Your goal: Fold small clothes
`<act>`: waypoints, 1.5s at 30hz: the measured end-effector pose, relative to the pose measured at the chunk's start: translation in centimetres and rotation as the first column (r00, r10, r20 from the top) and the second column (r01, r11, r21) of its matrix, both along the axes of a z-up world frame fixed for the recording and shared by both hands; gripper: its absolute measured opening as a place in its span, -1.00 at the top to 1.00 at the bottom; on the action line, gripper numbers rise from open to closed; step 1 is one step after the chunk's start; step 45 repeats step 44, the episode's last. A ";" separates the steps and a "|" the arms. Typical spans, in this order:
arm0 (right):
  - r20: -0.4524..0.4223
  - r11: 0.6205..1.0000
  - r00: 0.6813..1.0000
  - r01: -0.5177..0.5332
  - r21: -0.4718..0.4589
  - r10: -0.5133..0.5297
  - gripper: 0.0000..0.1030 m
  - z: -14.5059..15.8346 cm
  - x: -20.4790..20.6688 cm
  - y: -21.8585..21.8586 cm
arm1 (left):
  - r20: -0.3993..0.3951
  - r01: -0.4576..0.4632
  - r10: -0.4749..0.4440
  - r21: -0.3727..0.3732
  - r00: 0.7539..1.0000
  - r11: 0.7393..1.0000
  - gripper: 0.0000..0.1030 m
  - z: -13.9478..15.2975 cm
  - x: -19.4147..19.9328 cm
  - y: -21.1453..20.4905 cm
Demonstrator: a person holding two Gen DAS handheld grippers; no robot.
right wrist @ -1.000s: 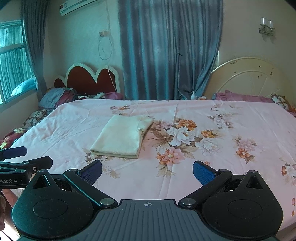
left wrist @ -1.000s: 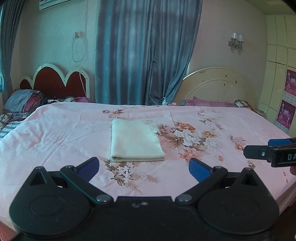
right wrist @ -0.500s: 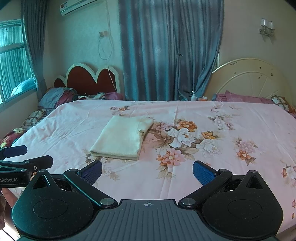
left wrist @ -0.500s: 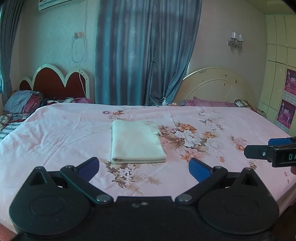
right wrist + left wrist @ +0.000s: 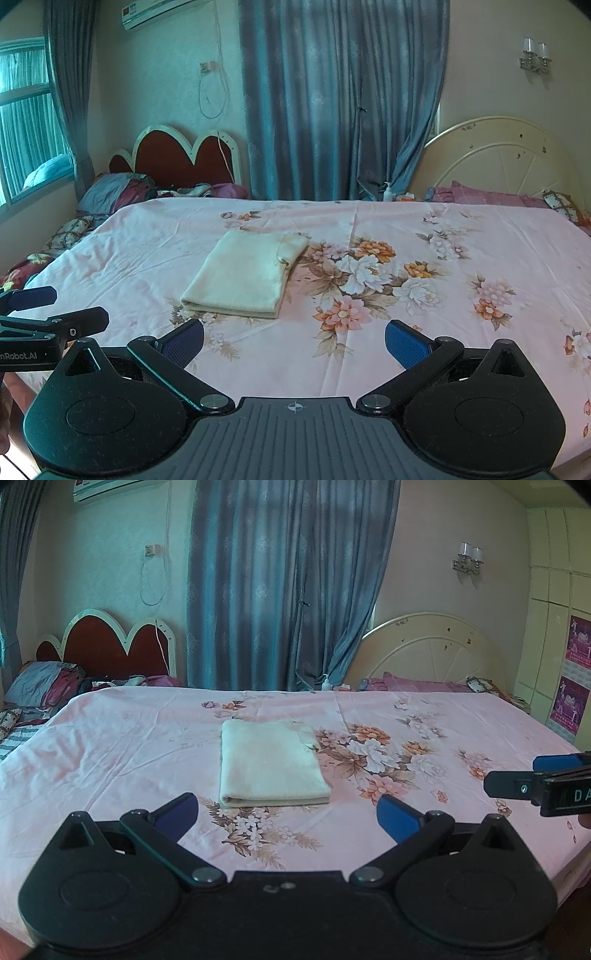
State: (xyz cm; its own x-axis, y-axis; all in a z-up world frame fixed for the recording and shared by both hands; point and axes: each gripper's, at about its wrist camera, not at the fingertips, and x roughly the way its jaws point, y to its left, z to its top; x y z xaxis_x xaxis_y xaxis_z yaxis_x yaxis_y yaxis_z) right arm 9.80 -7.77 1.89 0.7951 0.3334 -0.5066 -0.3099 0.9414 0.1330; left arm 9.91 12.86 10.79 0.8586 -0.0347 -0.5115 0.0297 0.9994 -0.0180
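Nothing has been moved since earlier: both the left hand-held gripper [image 5: 286,814] and right hand-held gripper [image 5: 293,339] are held wide open, empty, short of the folded cream garment [image 5: 271,762] on the bed [image 5: 110,746]. Its layers could be dragged apart if only the top one were pinched.

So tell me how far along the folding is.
Done, by the look of it: the cream garment lies folded into a flat rectangle on the floral bedsheet. In hand: nothing; the left gripper and right gripper are both open, short of the garment and touching no cloth. Left: no other loose small garment shows on the sheet, so perhaps nothing, unless another fold is wanted.
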 end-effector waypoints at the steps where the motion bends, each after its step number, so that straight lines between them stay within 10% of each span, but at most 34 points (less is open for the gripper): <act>1: 0.000 1.000 1.000 0.001 0.001 -0.001 -1.00 0.0 0.0 0.0 | 0.000 0.000 0.000 0.001 1.000 1.000 -0.99 0.0 0.1 0.1; 45: -0.003 0.999 1.000 -0.027 0.017 0.027 -1.00 -0.7 0.0 0.3 | 0.024 -0.007 0.007 -0.004 1.000 1.000 -0.98 0.1 -0.4 -0.1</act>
